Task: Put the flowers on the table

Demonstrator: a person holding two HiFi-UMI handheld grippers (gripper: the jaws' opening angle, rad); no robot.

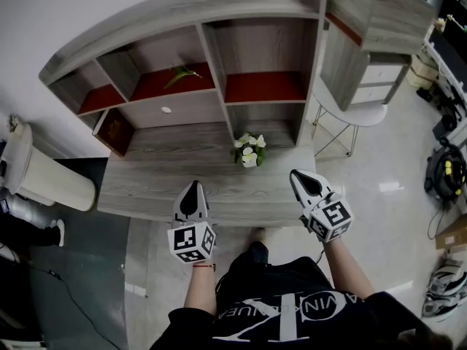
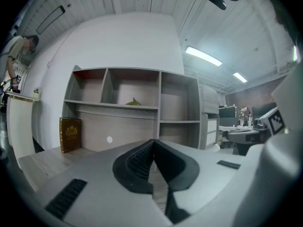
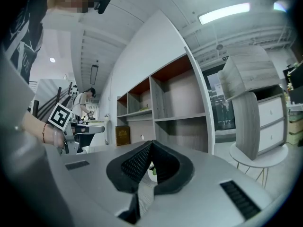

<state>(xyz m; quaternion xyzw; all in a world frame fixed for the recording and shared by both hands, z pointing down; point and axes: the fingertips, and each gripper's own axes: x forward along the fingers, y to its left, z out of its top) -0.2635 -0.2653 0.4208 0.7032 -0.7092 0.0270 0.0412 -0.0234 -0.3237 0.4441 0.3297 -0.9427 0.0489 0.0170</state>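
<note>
Grey wood grain covers the surface [image 1: 146,184] and the shelf unit [image 1: 190,9] rising at its far edge. In the head view, the flowers [image 1: 249,150], white blooms in a small pale pot, stand upright on the surface at its far side, just in front of the unit's lower right opening. The left gripper [image 1: 193,188] and right gripper [image 1: 300,179] hover over the near edge, apart from the pot, one to each side of it. A green sprig [image 1: 182,74] lies on the red-lined middle shelf.

In the left gripper view the jaws are pressed together with nothing between them. Beyond them a brown book [image 2: 70,134] stands at the far left of the surface, under the shelves.

In the right gripper view the jaws likewise meet tip to tip, empty. A sliver of green and white shows just below their tips, probably the flowers.

To my eye the job looks finished: the pot sits on the surface and neither gripper carries anything. Whether the sprig on the shelf counts as part of it, I cannot tell.
</note>
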